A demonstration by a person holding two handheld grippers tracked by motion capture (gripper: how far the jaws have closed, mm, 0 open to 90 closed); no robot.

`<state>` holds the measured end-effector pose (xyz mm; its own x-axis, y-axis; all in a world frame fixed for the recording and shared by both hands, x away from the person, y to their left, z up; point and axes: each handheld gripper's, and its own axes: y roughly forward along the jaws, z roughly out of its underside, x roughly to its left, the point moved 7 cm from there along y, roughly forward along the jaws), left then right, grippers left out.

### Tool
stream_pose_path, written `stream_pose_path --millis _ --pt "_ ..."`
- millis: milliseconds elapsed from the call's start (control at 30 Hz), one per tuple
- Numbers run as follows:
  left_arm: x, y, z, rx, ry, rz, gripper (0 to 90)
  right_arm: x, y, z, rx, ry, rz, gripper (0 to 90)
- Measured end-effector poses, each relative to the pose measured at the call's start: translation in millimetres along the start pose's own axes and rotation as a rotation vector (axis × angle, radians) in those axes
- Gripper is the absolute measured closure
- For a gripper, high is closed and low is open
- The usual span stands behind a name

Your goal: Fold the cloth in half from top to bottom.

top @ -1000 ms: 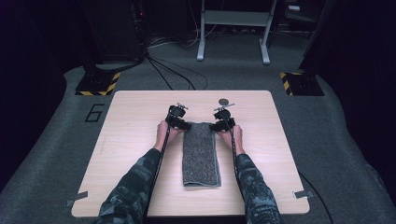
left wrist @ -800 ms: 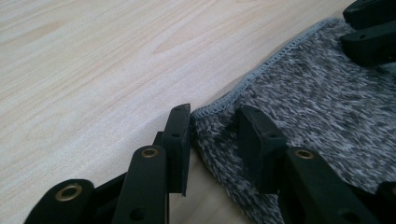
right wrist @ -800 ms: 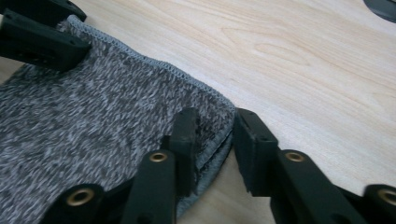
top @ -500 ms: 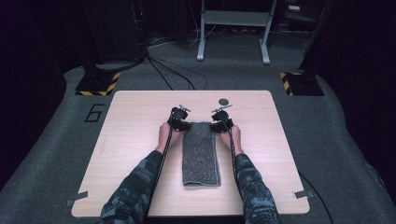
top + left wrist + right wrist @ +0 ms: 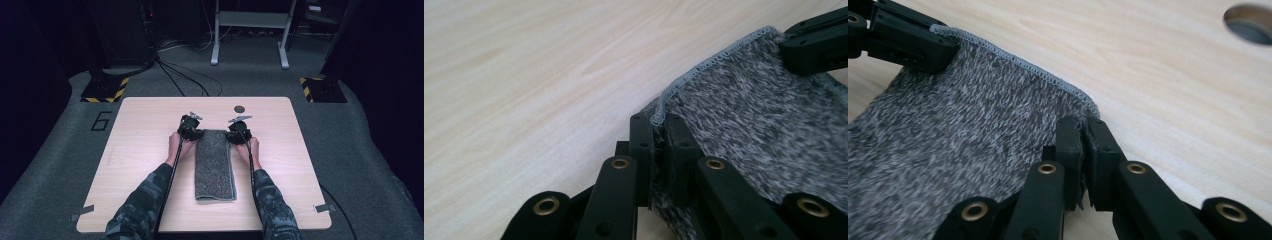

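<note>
Now both sets of jaws have just been closing: the left gripper (image 5: 656,150) and right gripper (image 5: 1083,145) pinch the far corners of the grey towel (image 5: 214,162), lying mid-frame on the table (image 5: 140,150), ready for folding.

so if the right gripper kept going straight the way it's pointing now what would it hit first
Probably nothing soon. The right gripper, jaws just closed on the far corner of the grey towel, points across bare table. The round hole lies off to one side, though depth is hard to judge.
</note>
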<state>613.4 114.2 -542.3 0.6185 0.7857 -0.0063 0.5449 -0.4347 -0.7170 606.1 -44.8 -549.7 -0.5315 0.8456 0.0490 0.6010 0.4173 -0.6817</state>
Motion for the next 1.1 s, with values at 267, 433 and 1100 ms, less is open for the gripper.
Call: stream_pose_path --millis 267,433,1100 --pt "-3.9 -22.5 -13.7 -0.073 0.029 -0.009 84.0 0.1 -23.1 -14.7 -0.082 -0.041 0.007 85.6" --pt "-5.3 -33.5 -20.1 -0.097 0.051 -0.012 84.0 -0.5 -33.5 -21.9 -0.121 -0.043 0.012 85.6" --pt "-11.2 -66.1 -39.9 -0.179 0.095 -0.04 84.0 3.3 -63.1 -47.0 -0.213 -0.109 0.021 85.4"
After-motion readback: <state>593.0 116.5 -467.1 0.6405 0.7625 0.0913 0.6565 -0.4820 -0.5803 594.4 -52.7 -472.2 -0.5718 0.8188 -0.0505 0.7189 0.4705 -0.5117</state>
